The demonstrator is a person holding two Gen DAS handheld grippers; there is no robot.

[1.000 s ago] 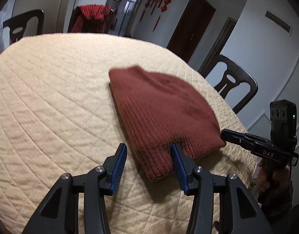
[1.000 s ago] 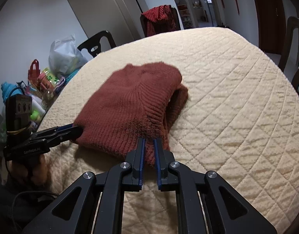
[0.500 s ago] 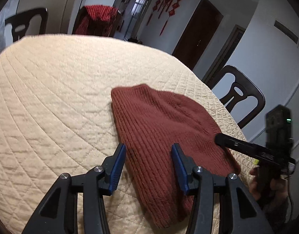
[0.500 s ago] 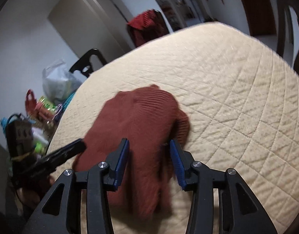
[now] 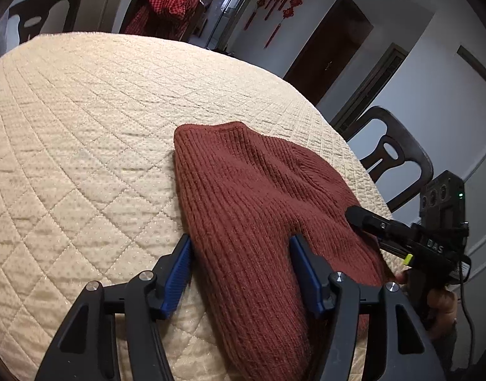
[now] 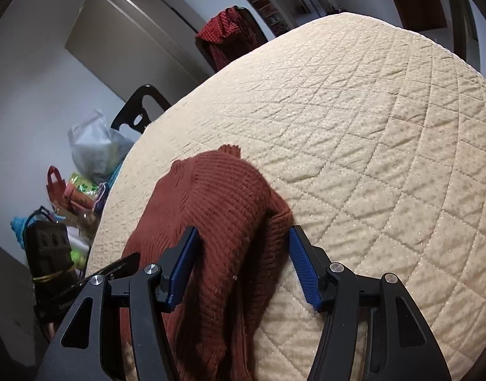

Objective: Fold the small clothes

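lying soft and floppy between both wide-apart jaws: red sweater (image 5: 259,209), let go just now. pinching the near hem edge, not the thick middle.

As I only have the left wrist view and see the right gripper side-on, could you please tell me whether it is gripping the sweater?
Observer: No. The right gripper has just been opening. Its jaws stand wide apart, with the red sweater lying between them, not pinched.
Operator: Thank you. Does the sweater's edge on that side look tidy?
Observer: Not quite. A lower layer sticks out past the top one along that edge.
Operator: Is there any clutter nearby that I cannot see?
Observer: Yes. A plastic bag and colourful packages sit beyond the table edge nearest the sweater.
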